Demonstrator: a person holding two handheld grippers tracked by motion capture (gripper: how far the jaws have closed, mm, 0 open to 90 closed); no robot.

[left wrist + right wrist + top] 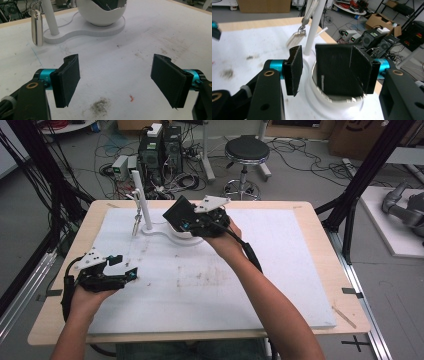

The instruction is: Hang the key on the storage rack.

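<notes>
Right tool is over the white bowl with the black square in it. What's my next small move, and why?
Probably lift the right tool straight up and clear. The black square already stands in the bowl, leaning on the rim beside one pad, and the jaws stand apart with a gap at the other pad. Sideways motion may drag it out.

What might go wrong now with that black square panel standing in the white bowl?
The black square panel stands on edge in the white bowl, well above its rim, so it may topple out. It seems to touch one pad of the right gripper; pulling away might drag it. The silver tag hanging nearby might get knocked.
</notes>
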